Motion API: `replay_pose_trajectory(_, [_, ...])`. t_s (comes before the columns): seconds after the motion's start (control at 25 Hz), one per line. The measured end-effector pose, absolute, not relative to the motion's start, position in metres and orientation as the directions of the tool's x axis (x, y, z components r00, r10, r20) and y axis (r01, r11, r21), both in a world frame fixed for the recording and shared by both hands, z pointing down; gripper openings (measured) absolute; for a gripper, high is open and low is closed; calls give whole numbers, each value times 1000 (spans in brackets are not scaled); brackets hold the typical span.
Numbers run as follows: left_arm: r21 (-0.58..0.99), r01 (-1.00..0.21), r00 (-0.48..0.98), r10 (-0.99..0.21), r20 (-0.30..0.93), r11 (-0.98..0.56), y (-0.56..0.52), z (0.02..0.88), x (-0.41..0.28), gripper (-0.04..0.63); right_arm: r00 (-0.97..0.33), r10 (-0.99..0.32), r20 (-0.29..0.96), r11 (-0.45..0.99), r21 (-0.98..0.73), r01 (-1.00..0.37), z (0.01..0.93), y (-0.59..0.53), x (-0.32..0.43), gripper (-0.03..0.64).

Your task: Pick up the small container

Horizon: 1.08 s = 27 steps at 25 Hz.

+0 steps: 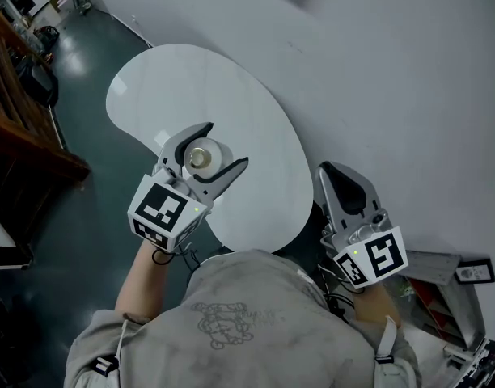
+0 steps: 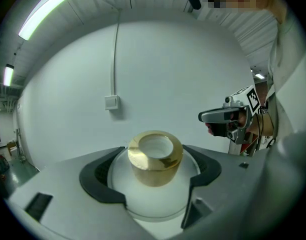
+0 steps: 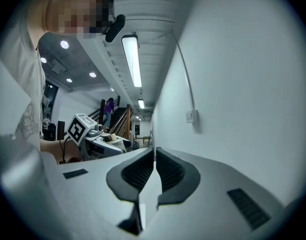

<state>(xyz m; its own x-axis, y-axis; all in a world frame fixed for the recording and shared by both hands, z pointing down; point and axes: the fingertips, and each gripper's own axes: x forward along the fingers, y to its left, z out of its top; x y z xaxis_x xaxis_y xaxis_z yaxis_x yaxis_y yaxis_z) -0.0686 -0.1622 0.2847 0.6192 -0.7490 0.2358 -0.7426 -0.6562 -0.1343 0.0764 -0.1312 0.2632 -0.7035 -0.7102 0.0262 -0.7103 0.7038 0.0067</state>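
While the white kidney-shaped table stands against the wall, right gripper hangs off its right edge, jaws pressed together on nothing, left gripper over the near edge, jaws seemingly clasping the small container, white-bodied, gold-necked.

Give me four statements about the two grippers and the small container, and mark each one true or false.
1. The left gripper has its jaws closed on the white body of the small container. True.
2. The right gripper has its jaws wide apart. False: they are together, with nothing between them.
3. The small container has a gold-coloured top. True.
4. The right gripper is held over the white table. False: it is off the table's edge, next to the wall.
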Motion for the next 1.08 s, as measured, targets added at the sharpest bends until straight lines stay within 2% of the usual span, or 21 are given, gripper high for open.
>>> replay_pose_trajectory(0.2, [-114,-740,629,-742,232,-663,-149,292,-68,345,-711,-701,61,713,18,-701,277,-124,66,36])
replay_pose_trajectory(0.68, [-95,-756,618,-753,225,-648,-149,295,-68,345,-692,-719,57,692,-33,-721,283,-132,75,36])
replay_pose_trajectory(1.08, [-99,-755,610,-750,254,-648,-155,302,-64,345,-680,-730,68,682,-2,-732,288,-140,79,36])
